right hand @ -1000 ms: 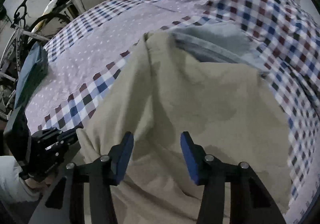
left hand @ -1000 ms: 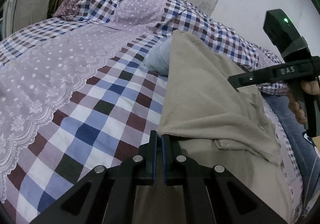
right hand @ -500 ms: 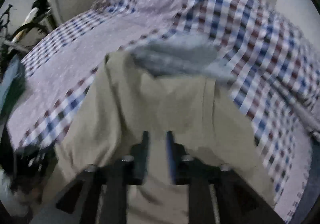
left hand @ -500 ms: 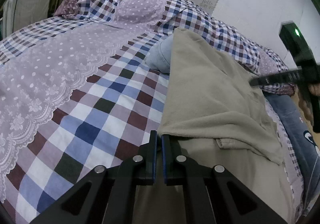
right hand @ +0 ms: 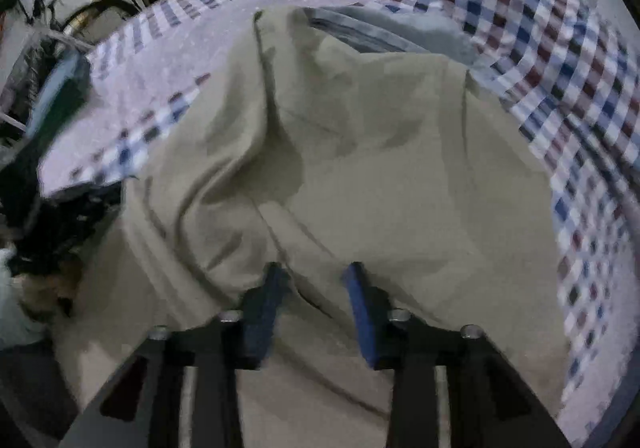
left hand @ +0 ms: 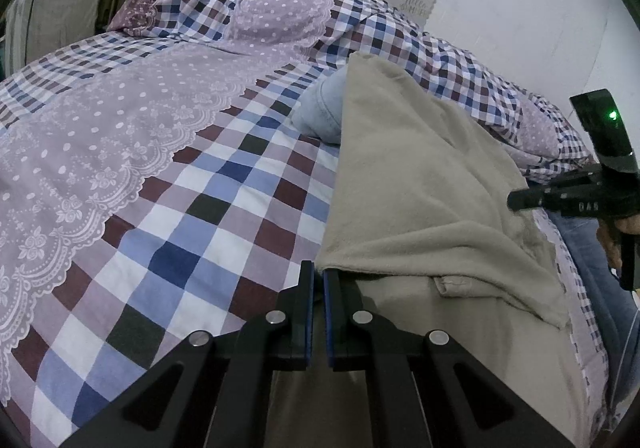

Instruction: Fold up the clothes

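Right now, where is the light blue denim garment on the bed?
The light blue denim garment lies mid-bed on the checked bedspread, mostly tucked under the far end of the beige garment; the right wrist view shows it beyond that cloth.

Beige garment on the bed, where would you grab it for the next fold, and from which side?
On the beige garment, probably take the near right corner of the folded-over top layer, mirroring the left claw, which pinches the near left corner. That right corner lies as a thin, loose flap, so come in low from the right, across its edge.
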Motion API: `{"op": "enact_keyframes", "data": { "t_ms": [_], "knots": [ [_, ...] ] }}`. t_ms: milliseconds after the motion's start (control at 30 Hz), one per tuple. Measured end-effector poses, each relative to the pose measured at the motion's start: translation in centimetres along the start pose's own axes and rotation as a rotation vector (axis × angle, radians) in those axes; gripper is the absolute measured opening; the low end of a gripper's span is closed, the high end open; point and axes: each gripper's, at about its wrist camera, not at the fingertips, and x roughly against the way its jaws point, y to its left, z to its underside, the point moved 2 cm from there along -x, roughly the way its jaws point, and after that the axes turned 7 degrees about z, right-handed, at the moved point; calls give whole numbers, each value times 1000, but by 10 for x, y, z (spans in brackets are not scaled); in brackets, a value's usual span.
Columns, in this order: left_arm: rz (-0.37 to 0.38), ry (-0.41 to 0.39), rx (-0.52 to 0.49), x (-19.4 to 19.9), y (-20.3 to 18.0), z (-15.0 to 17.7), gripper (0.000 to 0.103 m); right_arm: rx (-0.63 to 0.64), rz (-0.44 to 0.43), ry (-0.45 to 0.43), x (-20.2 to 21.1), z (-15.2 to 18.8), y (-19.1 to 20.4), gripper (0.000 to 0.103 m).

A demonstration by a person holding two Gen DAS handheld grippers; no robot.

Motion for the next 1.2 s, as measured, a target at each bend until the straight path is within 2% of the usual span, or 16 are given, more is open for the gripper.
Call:
{"op": "enact_keyframes", "data": {
  "t_ms": [100,133,233,267,333,367,400,500,567,600,633,667,900,1000,1133,1200],
  "knots": [
    [2,2,1,-1,1,0,3,-35,118,-55,12,1,-12,0],
    [3,3,2,-1,1,0,3,-57,127,-71,18,3,-17,0],
    [5,5,5,-1,1,0,3,-116,30,-88,32,12,-29,2],
    [4,6,4,-1,1,0,3,-120,-8,-83,34,16,-30,6],
    [1,8,2,-2,1,0,3,-88,-73,-45,30,27,-23,24],
    [-1,8,0,-2,1,0,3,-75,-87,-32,28,32,-19,41],
    [-3,8,-1,-2,0,0,3,-61,-100,-19,25,36,-16,44],
    [-6,8,-3,-2,0,1,3,-41,-108,1,16,44,-5,44],
    [-7,9,-3,-2,0,1,3,-23,-93,4,-5,31,-3,44],
    [-7,9,-3,-3,0,1,3,-8,-77,0,-8,29,1,39],
    [-8,9,-3,-3,0,1,3,10,-54,-7,-9,28,5,30],
    [-9,9,-3,-3,0,1,3,28,-27,-11,-11,26,8,0],
    [-16,4,-7,-3,0,1,3,-6,75,-56,14,25,-9,0],
    [-22,5,-1,-3,1,1,3,-10,118,-30,19,27,-15,0],
    [-20,6,-2,-3,0,0,3,-34,245,40,12,36,-33,0],
    [-17,7,1,-4,1,0,3,-105,241,28,16,42,-48,1]
  ]
}}
